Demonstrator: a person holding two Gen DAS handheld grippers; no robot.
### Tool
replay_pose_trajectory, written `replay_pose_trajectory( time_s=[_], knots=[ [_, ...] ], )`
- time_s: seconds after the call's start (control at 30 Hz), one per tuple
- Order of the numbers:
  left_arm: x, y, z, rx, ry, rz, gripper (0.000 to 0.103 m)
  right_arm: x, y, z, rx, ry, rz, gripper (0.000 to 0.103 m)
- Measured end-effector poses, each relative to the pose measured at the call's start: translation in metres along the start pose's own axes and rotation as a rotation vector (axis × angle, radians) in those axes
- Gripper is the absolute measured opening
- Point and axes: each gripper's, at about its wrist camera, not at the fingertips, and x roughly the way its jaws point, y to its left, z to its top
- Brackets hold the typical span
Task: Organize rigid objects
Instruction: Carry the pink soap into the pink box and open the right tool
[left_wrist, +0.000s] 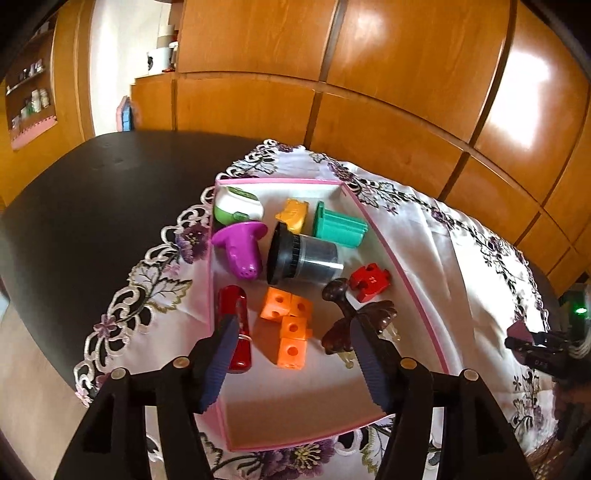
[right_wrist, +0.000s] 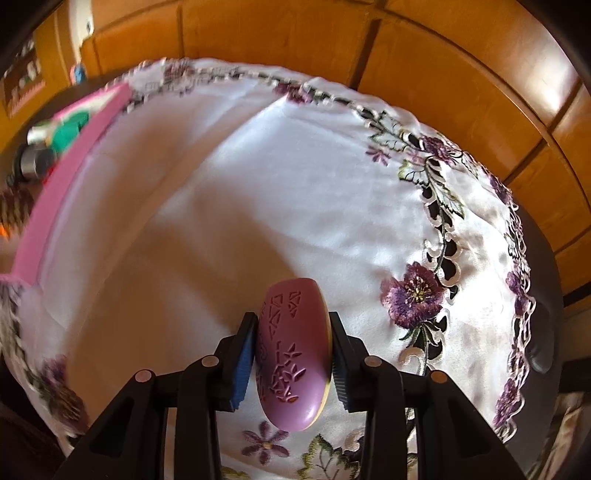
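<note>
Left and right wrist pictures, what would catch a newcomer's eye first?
In the left view, a pink-edged box on the floral cloth, full of bright toys: orange cubes, a purple shaker, a dark jar. In the right view, the right gripper clamps a purple oval over the cloth.

L hand-held gripper (left_wrist: 295, 347) open, empty | over pink box (left_wrist: 424, 295) w/ toys
</note>
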Motion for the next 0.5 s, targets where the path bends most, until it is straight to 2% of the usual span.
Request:
replay_pose_trajectory(
  time_s=[0.13, 0.3, 0.4, 0.5],
  knots=[
    [-0.003, 0.007, -0.001, -0.015, -0.01, 0.016, 0.068, -0.021, 0.018, 0.018, 0.032, -0.07, 0.097, 0.036],
    [-0.01, 0.011, -0.001, -0.015, -0.034, 0.021, 0.068, -0.048, 0.084, 0.054, -0.062, -0.185, 0.228, 0.036],
    [-0.014, 0.015, -0.001, -0.027, -0.043, 0.021, 0.068, -0.052, 0.127, 0.074, -0.129, -0.22, 0.28, 0.036],
    [-0.015, 0.02, -0.001, -0.038, -0.045, 0.021, 0.068, -0.042, 0.163, 0.093, -0.165, -0.215, 0.318, 0.036]
  ],
)
